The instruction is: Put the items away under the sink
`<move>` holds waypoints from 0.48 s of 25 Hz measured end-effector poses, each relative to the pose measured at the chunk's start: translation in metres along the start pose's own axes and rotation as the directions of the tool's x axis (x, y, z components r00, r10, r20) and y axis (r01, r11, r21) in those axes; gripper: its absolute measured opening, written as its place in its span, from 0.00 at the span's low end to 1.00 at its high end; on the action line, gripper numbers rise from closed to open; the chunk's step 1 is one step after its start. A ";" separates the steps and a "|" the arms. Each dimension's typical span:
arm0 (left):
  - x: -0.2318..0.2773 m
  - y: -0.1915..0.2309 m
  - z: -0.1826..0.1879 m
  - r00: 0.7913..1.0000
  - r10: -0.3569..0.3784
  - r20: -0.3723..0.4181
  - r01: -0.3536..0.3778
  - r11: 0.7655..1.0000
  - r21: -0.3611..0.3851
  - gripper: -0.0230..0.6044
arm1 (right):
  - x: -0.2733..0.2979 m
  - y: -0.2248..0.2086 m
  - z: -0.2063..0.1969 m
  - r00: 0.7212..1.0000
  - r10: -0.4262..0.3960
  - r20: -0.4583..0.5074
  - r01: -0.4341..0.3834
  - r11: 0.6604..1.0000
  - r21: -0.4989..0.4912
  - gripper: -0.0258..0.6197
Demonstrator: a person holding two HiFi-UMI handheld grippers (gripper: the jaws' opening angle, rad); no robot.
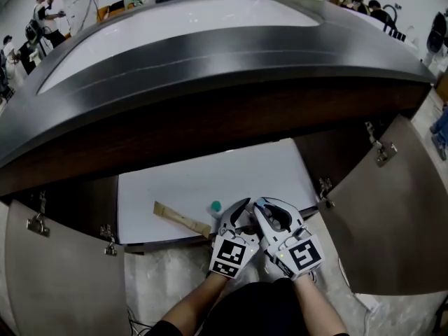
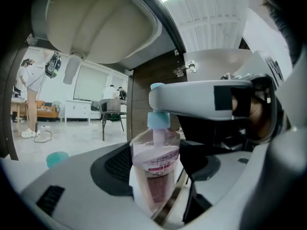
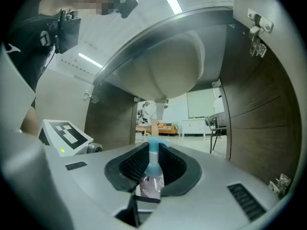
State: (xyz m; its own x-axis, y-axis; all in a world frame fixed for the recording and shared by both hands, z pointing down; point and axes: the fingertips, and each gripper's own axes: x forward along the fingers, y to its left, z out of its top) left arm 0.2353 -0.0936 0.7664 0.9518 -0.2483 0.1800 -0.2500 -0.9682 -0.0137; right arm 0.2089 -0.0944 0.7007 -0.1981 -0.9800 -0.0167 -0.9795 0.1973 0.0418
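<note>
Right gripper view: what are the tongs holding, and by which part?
A small clear bottle with a light blue cap, held upright and pinched across its body, below the neck.

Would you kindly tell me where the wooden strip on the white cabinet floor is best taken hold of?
Probably at its middle, coming from above and closing across its narrow width. The wooden strip is long and thin and lies flat and slanted on the cabinet floor.

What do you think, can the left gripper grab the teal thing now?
Probably not: the left gripper is shut on a bottle, so its jaws are full, though the teal thing lies close by.
</note>
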 end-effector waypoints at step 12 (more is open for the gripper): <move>0.024 0.006 -0.007 0.999 0.051 0.014 -0.051 0.998 0.029 0.52 | 0.006 -0.024 -0.012 1.000 -0.018 0.014 0.018 1.000 0.021 0.15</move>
State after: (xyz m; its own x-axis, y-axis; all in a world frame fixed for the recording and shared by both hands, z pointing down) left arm 0.2553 -0.1056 0.7775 0.9402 -0.2978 0.1653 -0.2934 -0.9546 -0.0513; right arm 0.2317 -0.1056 0.7113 -0.1810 -0.9830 -0.0316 -0.9834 0.1804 0.0204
